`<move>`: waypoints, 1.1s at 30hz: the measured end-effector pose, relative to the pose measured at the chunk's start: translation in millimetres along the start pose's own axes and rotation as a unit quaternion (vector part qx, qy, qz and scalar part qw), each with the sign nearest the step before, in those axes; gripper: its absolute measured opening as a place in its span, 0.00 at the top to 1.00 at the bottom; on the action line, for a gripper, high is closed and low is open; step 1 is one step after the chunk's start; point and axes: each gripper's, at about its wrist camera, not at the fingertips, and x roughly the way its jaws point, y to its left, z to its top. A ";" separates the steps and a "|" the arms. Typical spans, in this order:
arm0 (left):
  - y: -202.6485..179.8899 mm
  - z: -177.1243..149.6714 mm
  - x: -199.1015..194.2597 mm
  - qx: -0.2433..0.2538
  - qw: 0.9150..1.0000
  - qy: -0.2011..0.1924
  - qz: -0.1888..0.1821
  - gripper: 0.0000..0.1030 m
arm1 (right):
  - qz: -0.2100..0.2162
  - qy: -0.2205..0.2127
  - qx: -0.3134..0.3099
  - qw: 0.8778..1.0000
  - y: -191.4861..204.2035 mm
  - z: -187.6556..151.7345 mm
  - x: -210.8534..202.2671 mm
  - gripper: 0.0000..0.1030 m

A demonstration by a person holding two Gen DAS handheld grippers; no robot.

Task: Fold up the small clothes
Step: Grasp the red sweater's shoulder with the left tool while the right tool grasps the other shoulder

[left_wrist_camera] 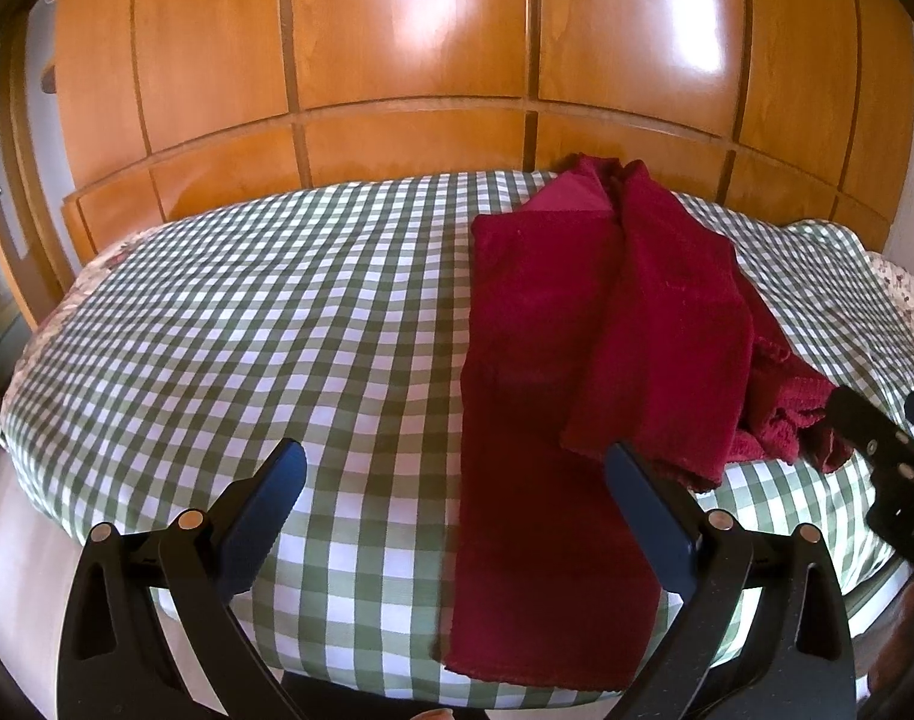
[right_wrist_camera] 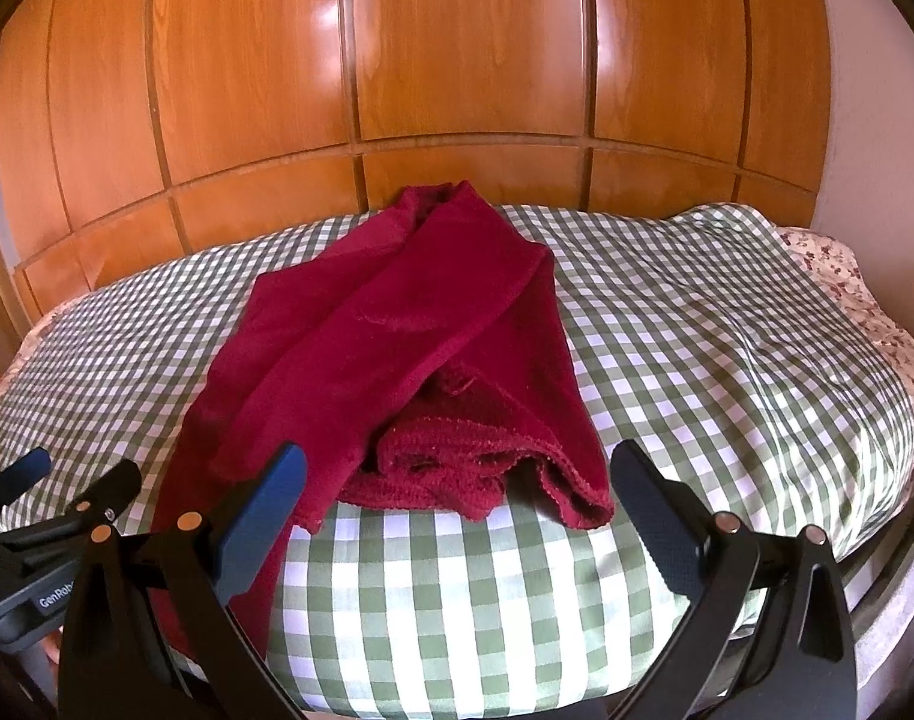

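Dark-red garment (left_wrist_camera: 607, 324) lies on the checked bed (left_wrist_camera: 276, 300), part-folded lengthwise; its 5 o'clock end is bunched. Step looks like mid-fold, btwn grasps. Left gripper (left_wrist_camera: 457, 510) and right gripper (right_wrist_camera: 457, 504): fingers wide apart, holding nothing. Next: prob. right pinches the bunched hem at 12 o'clock, smooths it.

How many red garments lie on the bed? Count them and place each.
1: a dark red garment sprawls across the middle of the checked bedcover, its near hem bunched between the open right gripper fingers. Its folds could hide another.
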 end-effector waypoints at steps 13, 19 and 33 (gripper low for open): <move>-6.9 -18.2 32.5 0.075 0.993 0.063 -0.061 0.04 | 0.136 0.060 0.054 0.987 -24.6 32.9 34.5 0.45; -19.5 -30.1 38.9 0.100 0.984 0.085 -0.119 0.22 | 0.174 0.134 0.051 0.974 -3.7 36.0 82.8 0.62; 0.8 -25.3 42.2 0.067 0.980 0.085 -0.165 0.92 | 0.175 0.135 -0.003 0.975 10.3 48.0 94.6 0.94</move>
